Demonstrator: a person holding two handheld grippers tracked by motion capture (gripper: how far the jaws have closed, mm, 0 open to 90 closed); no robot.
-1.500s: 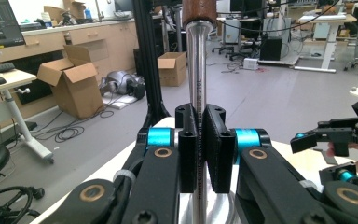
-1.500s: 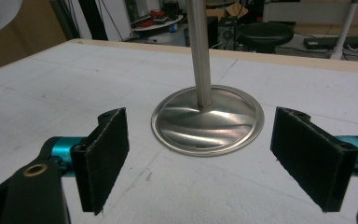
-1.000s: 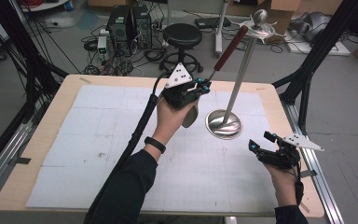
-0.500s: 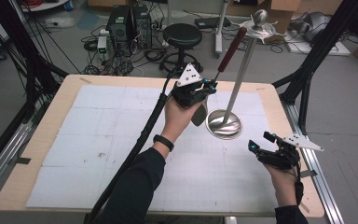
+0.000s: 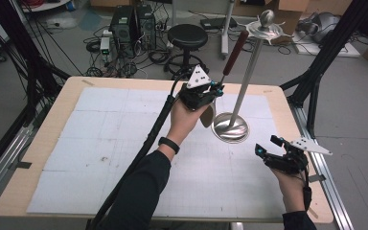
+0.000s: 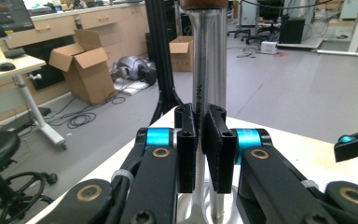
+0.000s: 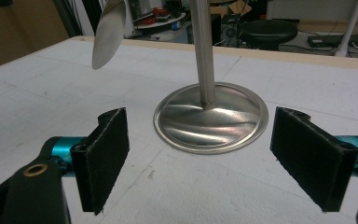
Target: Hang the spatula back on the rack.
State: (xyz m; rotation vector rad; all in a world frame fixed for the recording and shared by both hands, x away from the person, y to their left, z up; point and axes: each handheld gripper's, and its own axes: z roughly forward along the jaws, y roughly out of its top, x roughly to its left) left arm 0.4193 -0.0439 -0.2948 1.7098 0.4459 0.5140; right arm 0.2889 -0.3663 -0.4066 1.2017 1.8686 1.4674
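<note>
Clearly, the left gripper (image 5: 210, 94) was clenched on a spoon (image 5: 207, 115), a long one with a steel stem and a brown wooden handle (image 5: 235, 51). It held the spoon off the table (image 5: 100, 143), the bowl hanging down just beside the base (image 5: 230, 128) of a metal stand (image 5: 245, 79). The handle pointed up toward the round disc (image 5: 264, 29) at the top of the stand. In the left gripper view the jaws were almost closed on the steel stem (image 6: 207, 70), which stood upright between them.

The right gripper (image 5: 273, 155) was released, its jaws wide apart, and it rested low near the table's right edge, facing the base (image 7: 210, 116).

I judged the step to be hanging the spoon on the stand. To do it well, the grip should stay firm on the stem so the spoon does not turn. The handle end should be raised slowly to the disc, without knocking the pole. The free gripper could press on the base to keep the stand from tipping.
</note>
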